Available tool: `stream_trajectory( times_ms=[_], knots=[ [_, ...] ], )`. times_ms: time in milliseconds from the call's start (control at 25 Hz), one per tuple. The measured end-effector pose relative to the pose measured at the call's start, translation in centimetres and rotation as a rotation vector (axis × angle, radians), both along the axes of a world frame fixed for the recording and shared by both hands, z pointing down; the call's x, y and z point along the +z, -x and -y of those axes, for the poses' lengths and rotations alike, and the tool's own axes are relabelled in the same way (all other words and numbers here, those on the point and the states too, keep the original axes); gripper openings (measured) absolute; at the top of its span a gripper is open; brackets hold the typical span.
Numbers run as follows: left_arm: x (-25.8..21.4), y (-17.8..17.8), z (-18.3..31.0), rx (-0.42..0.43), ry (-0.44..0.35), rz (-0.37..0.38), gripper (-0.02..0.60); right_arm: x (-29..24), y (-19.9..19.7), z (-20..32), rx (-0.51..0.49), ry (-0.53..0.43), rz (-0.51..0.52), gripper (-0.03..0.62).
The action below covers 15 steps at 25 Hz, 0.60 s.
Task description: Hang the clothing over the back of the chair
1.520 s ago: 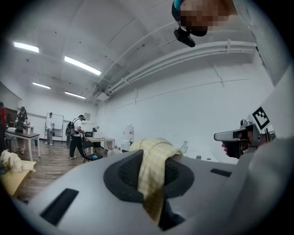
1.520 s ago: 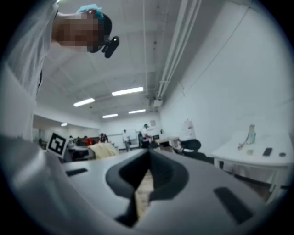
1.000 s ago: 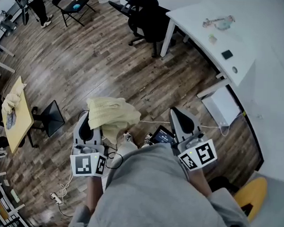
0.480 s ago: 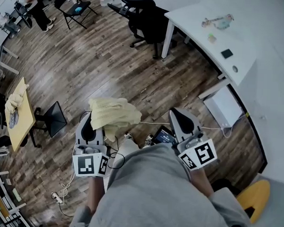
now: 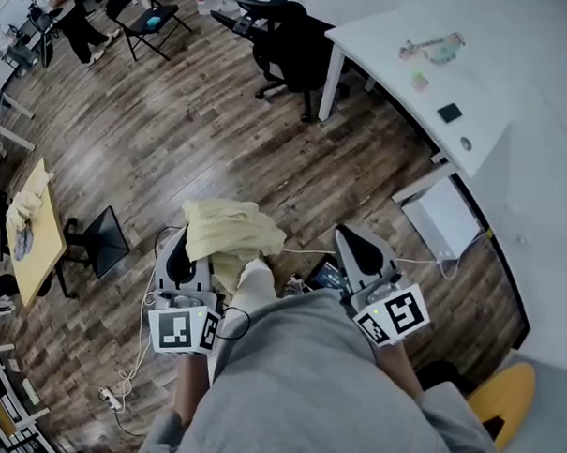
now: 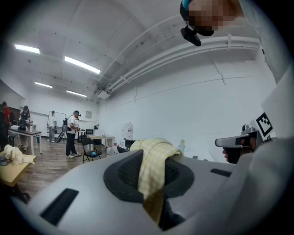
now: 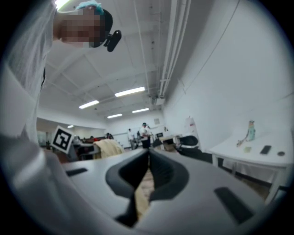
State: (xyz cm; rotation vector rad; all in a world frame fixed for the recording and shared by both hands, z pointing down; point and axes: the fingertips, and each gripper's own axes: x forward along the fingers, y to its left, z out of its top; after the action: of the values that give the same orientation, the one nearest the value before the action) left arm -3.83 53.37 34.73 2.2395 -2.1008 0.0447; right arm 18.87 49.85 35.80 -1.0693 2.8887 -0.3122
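Observation:
A pale yellow piece of clothing point(image 5: 229, 230) hangs bunched from my left gripper point(image 5: 189, 240), which is shut on it; in the left gripper view the cloth point(image 6: 154, 165) drapes over the jaw tips. My right gripper point(image 5: 351, 237) is held level beside it, jaws together, and no cloth shows in them from above. It looks toward the yellow clothing point(image 7: 108, 147) in the right gripper view. A black office chair point(image 5: 293, 45) stands far ahead by the white desk point(image 5: 431, 77). Between the grippers is the person's grey-clad body point(image 5: 305, 381).
A black folding chair point(image 5: 143, 10) stands at the far left with a person point(image 5: 68, 10) near it. A small black chair point(image 5: 103, 241) sits beside a wooden table point(image 5: 41, 243) at the left. Cables point(image 5: 132, 374) lie on the wood floor. A white box point(image 5: 443, 218) sits under the desk.
The left gripper and its yellow clothing have shifted slightly right and toward me in the head view. The right gripper has barely moved. Both grips are unchanged.

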Motion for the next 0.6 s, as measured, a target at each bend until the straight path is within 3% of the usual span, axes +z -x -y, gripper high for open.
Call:
stream_trajectory(
  times_ms=[240, 600],
  knots=[
    [0.8, 0.4, 3.3, 0.020, -0.002, 0.000, 0.067, 0.8, -0.4, 3.2, 0.050, 0.021, -0.007, 0.035],
    [1.6, 3.7, 9.8, 0.033, 0.021, -0.020, 0.067, 1.2, 3.4, 9.0, 0.061, 0.043, -0.038, 0.035]
  ],
)
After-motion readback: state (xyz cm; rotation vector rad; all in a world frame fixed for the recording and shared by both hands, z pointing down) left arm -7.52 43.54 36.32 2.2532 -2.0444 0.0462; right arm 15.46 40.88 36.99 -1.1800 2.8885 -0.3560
